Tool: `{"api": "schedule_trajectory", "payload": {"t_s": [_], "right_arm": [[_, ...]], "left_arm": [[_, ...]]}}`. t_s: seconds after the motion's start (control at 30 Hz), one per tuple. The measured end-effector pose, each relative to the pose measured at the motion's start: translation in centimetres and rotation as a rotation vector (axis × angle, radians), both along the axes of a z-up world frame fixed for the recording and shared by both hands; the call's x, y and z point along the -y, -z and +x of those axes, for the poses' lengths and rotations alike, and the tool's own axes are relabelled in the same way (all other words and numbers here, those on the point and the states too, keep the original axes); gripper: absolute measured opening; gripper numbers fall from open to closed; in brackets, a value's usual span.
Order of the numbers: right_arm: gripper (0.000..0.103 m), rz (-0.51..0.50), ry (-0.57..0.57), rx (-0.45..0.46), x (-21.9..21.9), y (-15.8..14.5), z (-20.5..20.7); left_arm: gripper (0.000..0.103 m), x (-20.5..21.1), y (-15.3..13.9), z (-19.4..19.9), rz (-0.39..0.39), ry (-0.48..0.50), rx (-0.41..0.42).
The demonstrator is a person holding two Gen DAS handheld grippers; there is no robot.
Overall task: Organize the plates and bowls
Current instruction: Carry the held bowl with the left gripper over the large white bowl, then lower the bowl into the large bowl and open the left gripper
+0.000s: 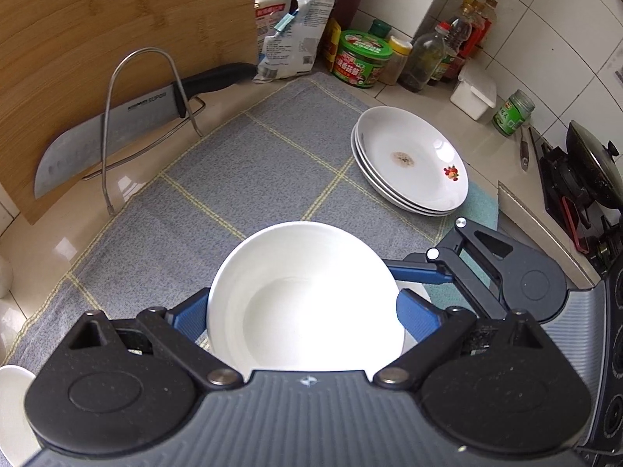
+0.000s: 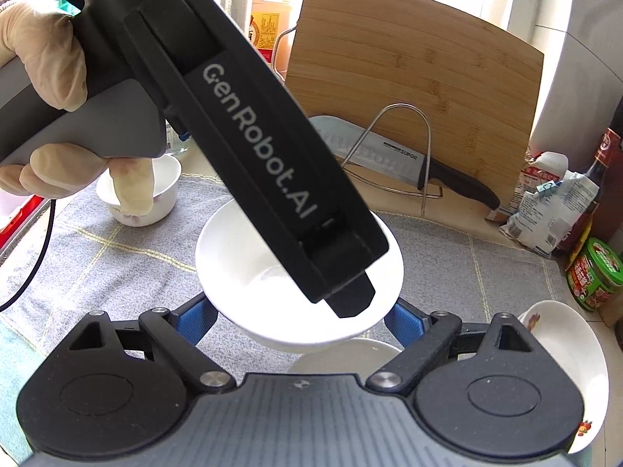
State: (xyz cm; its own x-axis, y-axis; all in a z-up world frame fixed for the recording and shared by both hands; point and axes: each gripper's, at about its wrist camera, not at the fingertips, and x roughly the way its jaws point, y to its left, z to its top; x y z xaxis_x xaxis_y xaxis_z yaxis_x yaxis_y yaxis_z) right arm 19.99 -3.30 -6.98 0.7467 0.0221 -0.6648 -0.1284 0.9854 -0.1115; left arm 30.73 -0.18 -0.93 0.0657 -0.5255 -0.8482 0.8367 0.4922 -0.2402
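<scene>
A white bowl (image 1: 307, 299) hangs just above the grey checked mat (image 1: 233, 163), and both grippers hold it. My left gripper (image 1: 301, 307) is shut on it, blue pads pressed on its left and right sides. My right gripper (image 2: 300, 319) clamps the same bowl (image 2: 249, 264) from another side, and its blue finger (image 1: 416, 272) touches the rim. The rim of a second white bowl (image 2: 342, 354) shows right beneath. The left gripper's black body (image 2: 253, 155) crosses over the bowl, held by a gloved hand (image 2: 43, 58). A stack of white plates (image 1: 409, 159) lies on the mat's far right.
A small white bowl (image 2: 163, 190) stands on the mat behind the gloved fingers. A knife (image 1: 117, 132) rests in a wire rack against a bamboo board (image 1: 117, 31). Jars and bottles (image 1: 362, 58) line the tiled wall. A wok on the stove (image 1: 592, 167) is at the right.
</scene>
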Motion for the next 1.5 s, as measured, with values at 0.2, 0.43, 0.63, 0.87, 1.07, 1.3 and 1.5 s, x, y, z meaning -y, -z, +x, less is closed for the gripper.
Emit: {"api": "schedule_trajectory", "payload": {"t_s": [0.2,0.43,0.63,0.87,1.07,1.3,1.5], "right_arm": [[0.094,-0.004,0.068,0.006,1.1,-0.2,-2.0],[0.094,-0.002,0.138,-0.003,2.1,0.0,-3.5],[0.094,0.007,0.176,-0.019,2.4,0.3,-4.1],[0.094,0.033,0.200,-0.049,3.1,1.2,-4.2],[0.094,0.046,0.208,-0.070,3.2,2.0,-4.5],[0.094,0.081,0.212,-0.086,3.6,2.6,-4.6],[0.094,0.092,0.205,-0.090,3.7,3.1,-4.9]], "left_arm": [[0.097,2.1,-0.2,-1.2,-0.008,0.064,0.001],[0.097,4.0,0.2,-2.2,-0.003,0.129,-0.003],[0.097,5.2,0.8,-2.7,0.005,0.163,-0.016],[0.097,5.8,2.0,-3.3,0.024,0.187,-0.035],[0.097,6.0,3.0,-3.9,0.041,0.204,-0.040],[0.097,6.5,3.7,-4.5,0.063,0.219,-0.026],[0.097,6.5,4.2,-4.8,0.069,0.226,-0.019]]}}
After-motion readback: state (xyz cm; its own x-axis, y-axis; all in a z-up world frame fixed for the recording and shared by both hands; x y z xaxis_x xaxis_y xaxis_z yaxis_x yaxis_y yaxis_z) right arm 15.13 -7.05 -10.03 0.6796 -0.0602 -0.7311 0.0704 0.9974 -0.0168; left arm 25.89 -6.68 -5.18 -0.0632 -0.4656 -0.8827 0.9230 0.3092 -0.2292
